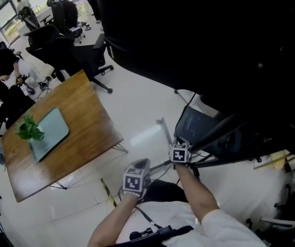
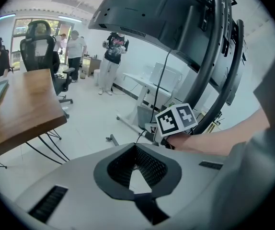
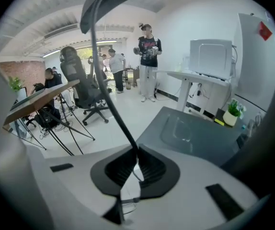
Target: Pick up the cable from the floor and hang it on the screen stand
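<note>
The cable (image 3: pixel 109 99) is thin, black and round. I judge it light and limp, with a smooth jacket that could slide through the pads. It needs a firm pinch rather than force, and nothing about it looks fragile. The best hold is probably mid-length, so that the slack drapes on both sides of the stand.

The right gripper (image 3: pixel 137 157) is pinching the cable between its pads. From there the cable runs up and to the left in a nearly straight line, toward the dark edge overhead. That stretch is clear of the floor, and I cannot see either end of it.

The left gripper (image 2: pixel 137 157) has its jaws pressed together on nothing and sits just beside the right one.

By count there is one cable, one screen (image 2: pixel 166 18), one stand (image 2: pixel 219 56) and two grippers.
</note>
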`<state>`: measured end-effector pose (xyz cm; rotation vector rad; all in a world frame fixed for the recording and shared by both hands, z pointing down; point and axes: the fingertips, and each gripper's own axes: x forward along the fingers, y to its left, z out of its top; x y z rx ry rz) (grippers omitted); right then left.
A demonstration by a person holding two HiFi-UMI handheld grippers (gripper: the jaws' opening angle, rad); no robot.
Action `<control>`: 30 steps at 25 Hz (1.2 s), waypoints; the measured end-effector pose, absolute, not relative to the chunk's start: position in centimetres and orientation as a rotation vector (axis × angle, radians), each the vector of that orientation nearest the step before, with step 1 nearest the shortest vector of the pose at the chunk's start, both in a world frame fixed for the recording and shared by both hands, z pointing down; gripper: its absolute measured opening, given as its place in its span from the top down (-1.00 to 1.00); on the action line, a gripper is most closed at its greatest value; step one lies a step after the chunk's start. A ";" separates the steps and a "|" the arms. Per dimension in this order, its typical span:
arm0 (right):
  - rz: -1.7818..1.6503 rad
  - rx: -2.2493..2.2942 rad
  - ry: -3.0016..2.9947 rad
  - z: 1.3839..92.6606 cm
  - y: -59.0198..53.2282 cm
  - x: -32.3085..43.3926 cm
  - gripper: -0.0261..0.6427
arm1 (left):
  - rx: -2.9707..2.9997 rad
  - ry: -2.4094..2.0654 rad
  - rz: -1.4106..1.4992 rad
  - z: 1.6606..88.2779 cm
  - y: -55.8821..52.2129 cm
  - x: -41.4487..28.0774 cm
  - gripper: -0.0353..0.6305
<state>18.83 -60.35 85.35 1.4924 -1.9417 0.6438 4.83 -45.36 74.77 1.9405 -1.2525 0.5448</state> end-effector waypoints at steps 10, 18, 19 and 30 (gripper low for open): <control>0.624 1.281 -2.237 72.2 -51.6 16.2 0.85 | 1.984 -1.157 0.630 72.0 -39.5 4.8 0.89; 0.595 1.127 -2.404 61.6 -42.6 12.3 0.85 | 2.025 -1.117 0.718 72.5 -31.3 3.2 0.89; 0.590 1.111 -2.416 60.5 -41.6 11.6 0.85 | 2.021 -1.116 0.721 72.7 -30.3 2.9 0.89; 0.524 0.988 -2.575 49.5 -32.9 5.4 0.85 | 2.012 -1.103 0.780 75.2 -24.2 1.3 0.53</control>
